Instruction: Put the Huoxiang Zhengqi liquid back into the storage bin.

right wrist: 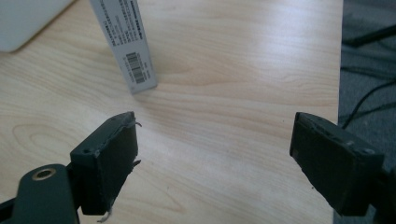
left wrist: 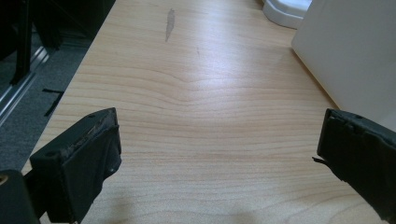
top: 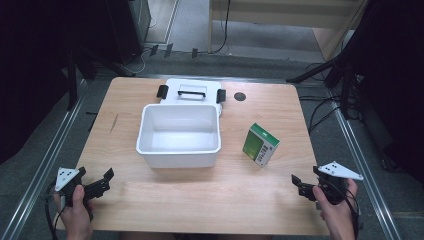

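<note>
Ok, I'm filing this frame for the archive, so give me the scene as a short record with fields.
Surface: wooden table
Centre: open white bin, nothing inside it
Behind the bin: its white lid with black latches
Right of the bin: green and white box, standing tilted
Left tool: open, holding nothing, near corner
Right tool: open, holding nothing, short of the box

The high view looks forward and down over the whole wooden surface [top: 200,200]. Each gripper view sits low and close, looking along it. The left shares the white bin [left wrist: 355,51], the right the green box [right wrist: 128,46].
</note>
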`<state>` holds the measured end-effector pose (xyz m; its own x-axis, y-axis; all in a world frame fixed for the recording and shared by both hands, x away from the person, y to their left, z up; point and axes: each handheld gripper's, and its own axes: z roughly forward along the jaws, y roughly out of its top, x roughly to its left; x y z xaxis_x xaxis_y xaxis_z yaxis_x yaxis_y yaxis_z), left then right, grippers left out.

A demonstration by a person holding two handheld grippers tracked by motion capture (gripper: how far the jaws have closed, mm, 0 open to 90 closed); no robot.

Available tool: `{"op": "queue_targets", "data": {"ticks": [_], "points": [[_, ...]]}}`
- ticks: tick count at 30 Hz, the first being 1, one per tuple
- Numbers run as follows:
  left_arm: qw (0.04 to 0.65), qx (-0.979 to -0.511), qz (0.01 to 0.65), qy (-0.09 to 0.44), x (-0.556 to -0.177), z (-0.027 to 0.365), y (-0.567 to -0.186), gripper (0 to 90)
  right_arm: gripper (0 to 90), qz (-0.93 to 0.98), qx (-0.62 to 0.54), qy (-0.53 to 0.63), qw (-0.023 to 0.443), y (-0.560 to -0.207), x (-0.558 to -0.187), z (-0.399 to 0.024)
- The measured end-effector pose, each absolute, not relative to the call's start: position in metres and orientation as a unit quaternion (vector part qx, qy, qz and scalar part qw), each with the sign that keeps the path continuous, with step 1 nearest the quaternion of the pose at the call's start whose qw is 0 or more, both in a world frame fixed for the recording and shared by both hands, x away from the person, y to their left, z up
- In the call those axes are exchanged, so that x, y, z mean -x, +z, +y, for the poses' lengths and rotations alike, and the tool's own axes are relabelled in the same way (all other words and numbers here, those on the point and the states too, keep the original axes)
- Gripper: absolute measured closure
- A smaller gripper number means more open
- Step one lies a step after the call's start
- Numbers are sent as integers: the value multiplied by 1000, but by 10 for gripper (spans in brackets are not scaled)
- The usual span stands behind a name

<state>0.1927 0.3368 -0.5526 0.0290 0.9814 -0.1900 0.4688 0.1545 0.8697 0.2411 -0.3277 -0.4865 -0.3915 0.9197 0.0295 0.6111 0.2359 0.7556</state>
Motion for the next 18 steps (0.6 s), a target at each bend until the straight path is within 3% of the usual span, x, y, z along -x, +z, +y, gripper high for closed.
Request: {"op": "queue_targets", "data": {"ticks": [12,18], "points": [[428,-575,630,299,-193,337,-553,1,147,847,-518,91,80,-448,-284,-304],[428,-574,631,299,-193,337,-553,1,132,883,-467,27,34,-426,-297,-278]]}}
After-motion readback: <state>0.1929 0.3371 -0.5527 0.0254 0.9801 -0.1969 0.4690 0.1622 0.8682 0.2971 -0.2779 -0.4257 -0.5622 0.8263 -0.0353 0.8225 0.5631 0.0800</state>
